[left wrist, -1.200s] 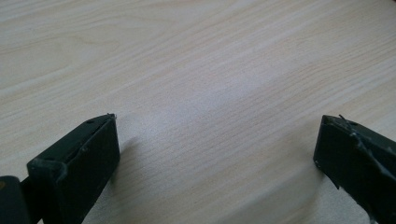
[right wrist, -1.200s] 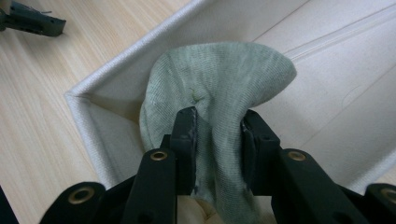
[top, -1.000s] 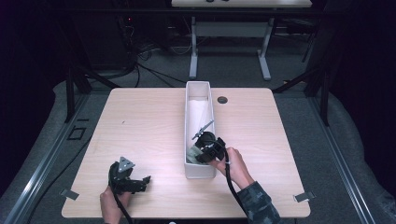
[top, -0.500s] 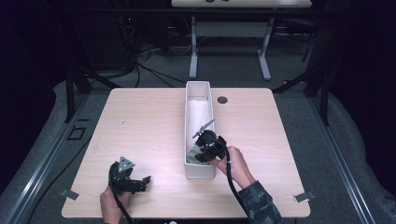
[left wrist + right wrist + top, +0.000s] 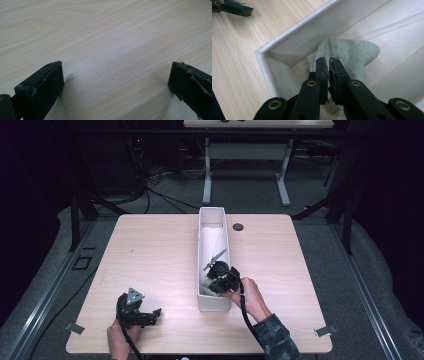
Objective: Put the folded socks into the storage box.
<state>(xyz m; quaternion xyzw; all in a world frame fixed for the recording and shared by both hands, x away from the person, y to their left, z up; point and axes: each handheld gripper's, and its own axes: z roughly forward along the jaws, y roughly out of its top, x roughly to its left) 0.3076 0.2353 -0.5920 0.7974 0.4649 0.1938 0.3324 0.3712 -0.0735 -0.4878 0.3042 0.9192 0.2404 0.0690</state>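
The right hand-held gripper (image 5: 329, 61) has just been closing and is now clenched on a fold of the pale green cloth (image 5: 352, 53), which lies in the near end of the long white fabric-sided bin (image 5: 220, 302) at the middle of the light wooden surface (image 5: 160, 250). The left hand-held gripper (image 5: 156, 312) rests released near the surface's near left corner, nothing between its jaws. The pinch catches only the cloth's edge, so I judge a quick lift could let it slip free, or drag the light, unsteadied bin along.
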